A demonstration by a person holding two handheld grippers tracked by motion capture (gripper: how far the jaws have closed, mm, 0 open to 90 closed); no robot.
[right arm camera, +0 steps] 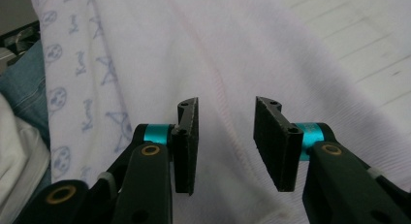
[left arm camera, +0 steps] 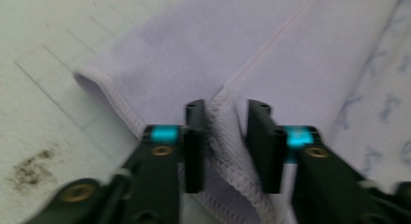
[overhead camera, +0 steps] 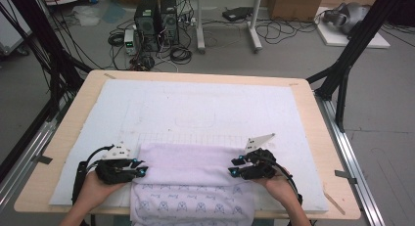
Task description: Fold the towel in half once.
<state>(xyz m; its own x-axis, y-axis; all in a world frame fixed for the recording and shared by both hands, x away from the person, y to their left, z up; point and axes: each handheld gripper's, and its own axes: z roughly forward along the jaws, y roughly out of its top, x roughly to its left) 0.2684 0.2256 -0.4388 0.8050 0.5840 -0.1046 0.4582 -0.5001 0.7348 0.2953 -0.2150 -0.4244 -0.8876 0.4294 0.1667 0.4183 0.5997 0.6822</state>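
Note:
A pale lilac towel [overhead camera: 191, 169] lies folded at the table's front edge, and its printed end [overhead camera: 191, 204] hangs over the edge. My left gripper [overhead camera: 142, 170] sits at the towel's left side. In the left gripper view the jaws [left arm camera: 225, 136] stand a little apart with the stitched hem [left arm camera: 220, 103] running between them, not pinched. At the towel's right side my right gripper [overhead camera: 233, 168] is open. Its jaws [right arm camera: 225, 141] stand apart just above the towel [right arm camera: 232, 49] with nothing gripped.
A white mat [overhead camera: 195, 103] covers most of the wooden table [overhead camera: 73, 118]. Black frame legs [overhead camera: 342, 69] stand at both back corners. Computer towers [overhead camera: 156, 23] and cables lie on the floor beyond. The person's jeans [right arm camera: 19, 93] show under the hanging towel end.

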